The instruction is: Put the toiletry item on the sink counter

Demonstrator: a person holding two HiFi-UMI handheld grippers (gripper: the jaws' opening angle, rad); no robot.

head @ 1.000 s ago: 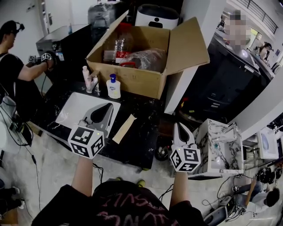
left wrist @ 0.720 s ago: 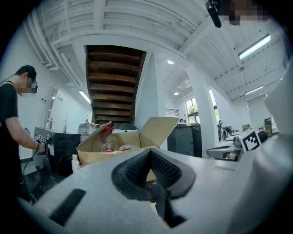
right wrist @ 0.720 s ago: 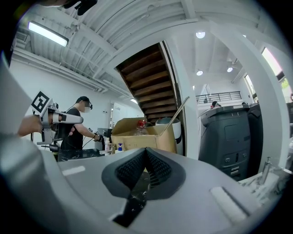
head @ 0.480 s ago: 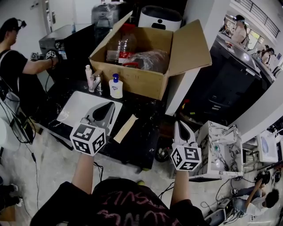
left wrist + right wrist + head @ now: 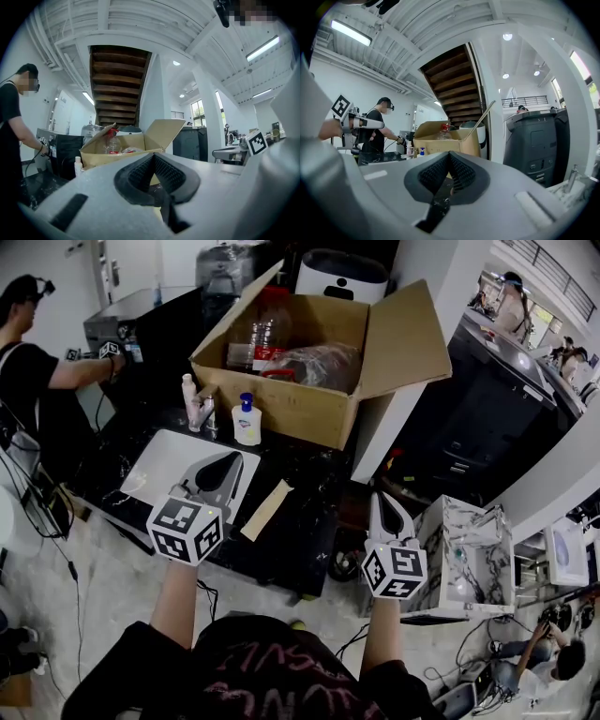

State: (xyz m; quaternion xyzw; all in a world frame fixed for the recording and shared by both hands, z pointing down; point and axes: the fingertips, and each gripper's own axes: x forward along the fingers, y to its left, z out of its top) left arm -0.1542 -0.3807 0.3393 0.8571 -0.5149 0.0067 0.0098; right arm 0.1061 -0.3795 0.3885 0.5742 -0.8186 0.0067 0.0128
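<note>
Both of the person's grippers are held low at the near side of the desk, and neither has anything in it. The left gripper (image 5: 225,468) has its jaws shut tight, the ribbed pads meeting at the tip with nothing between them. It hangs above the near right part of the white sink basin (image 5: 159,460), pointing toward the back of the desk. The right gripper (image 5: 382,507) also has its jaws pressed together and empty. It sits off the right end of the desk (image 5: 300,521), between that end and a small marble-patterned cabinet (image 5: 469,549).

The toiletry item, a white pump bottle (image 5: 247,421) with a blue top, stands upright at the back edge of the desk, well clear of both grippers. It is just right of the faucet (image 5: 202,413) and right in front of the open cardboard box (image 5: 309,404); I cannot tell whether it touches the box wall. A slim pale bottle (image 5: 187,390) stands on the other side of the faucet. Inside the box are a clear plastic bottle with a red label (image 5: 265,338) and a crumpled plastic bag (image 5: 319,367). A flat cardboard strip (image 5: 267,510) lies on the dark desk top, right of the basin.

At the left end of the desk, another person in a black shirt (image 5: 28,381) reaches toward a dark appliance.
</note>
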